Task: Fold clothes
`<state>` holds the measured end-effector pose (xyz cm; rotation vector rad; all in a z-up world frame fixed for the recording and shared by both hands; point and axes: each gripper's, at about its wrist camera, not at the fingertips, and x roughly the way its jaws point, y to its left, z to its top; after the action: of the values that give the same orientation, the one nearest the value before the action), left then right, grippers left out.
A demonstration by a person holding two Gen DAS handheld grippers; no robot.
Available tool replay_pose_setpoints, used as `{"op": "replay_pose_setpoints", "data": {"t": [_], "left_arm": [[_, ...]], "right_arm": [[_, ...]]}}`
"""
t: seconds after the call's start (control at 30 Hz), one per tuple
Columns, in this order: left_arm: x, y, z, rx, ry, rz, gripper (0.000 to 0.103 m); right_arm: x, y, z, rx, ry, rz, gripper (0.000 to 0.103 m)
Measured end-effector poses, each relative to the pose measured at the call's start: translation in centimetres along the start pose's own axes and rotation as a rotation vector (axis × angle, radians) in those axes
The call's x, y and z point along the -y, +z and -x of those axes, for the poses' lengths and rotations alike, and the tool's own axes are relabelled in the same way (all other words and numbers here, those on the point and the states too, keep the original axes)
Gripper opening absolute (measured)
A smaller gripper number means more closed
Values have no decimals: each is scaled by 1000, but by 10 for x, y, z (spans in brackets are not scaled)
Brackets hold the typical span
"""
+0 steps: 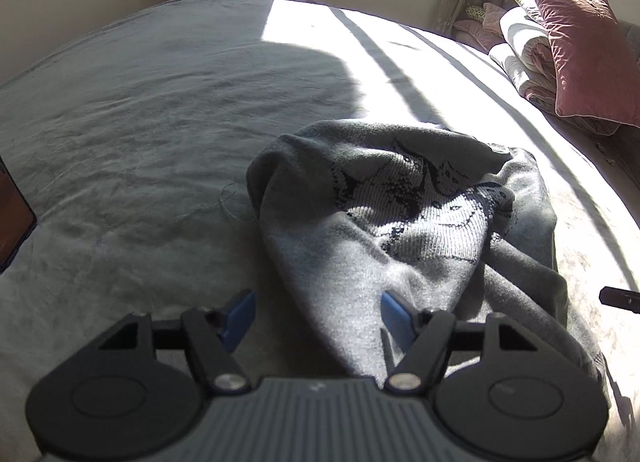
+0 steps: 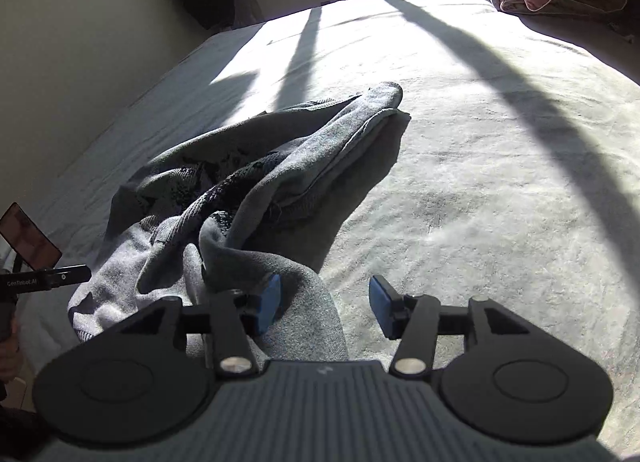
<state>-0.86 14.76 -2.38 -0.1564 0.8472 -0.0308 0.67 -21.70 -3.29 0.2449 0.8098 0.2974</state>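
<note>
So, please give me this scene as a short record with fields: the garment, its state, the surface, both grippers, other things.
garment: grey sweater with black-and-white knit pattern
state: crumpled heap, not folded
surface: grey bed sheet, partly sunlit
left gripper: open, sweater cloth between its fingers
right gripper: open, at sweater's near edge
other: pink pillow on folded quilt

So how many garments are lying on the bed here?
1: a crumpled grey sweater with a knitted pattern, bunched on the bed just ahead of both open grippers. Its folds could hide something smaller.
</note>
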Motion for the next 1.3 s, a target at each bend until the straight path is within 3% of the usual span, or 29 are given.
{"op": "replay_pose_setpoints", "data": {"t": [0.2,0.33,0.37,0.4,0.43,0.5,0.63,0.83,1.1,1.3], "left_arm": [[-8,10,-16,49,108,24,69],[-15,15,-28,39,98,36,67],[-17,16,-30,41,97,44,67],[-19,18,-33,43,95,52,67],[-20,19,-35,41,95,60,66],[-22,21,-40,22,94,78,60],[-24,24,-40,20,52,92,49],[-22,33,-36,41,28,121,49],[-20,40,-42,29,35,150,49],[-26,42,-46,14,36,164,49]], "right_arm": [[-13,23,-57,-13,-18,-30,54],[-28,33,-86,-41,-78,21,53],[-31,34,-91,-41,-90,35,47],[-33,35,-97,-45,-104,54,25],[-35,36,-100,-53,-119,72,13],[-39,39,-101,-69,-147,109,6],[-35,46,-86,-84,-267,222,5],[-3,66,-62,-68,-492,346,5],[46,92,-56,-53,-666,279,4],[74,96,-61,-64,-692,162,4]]}}
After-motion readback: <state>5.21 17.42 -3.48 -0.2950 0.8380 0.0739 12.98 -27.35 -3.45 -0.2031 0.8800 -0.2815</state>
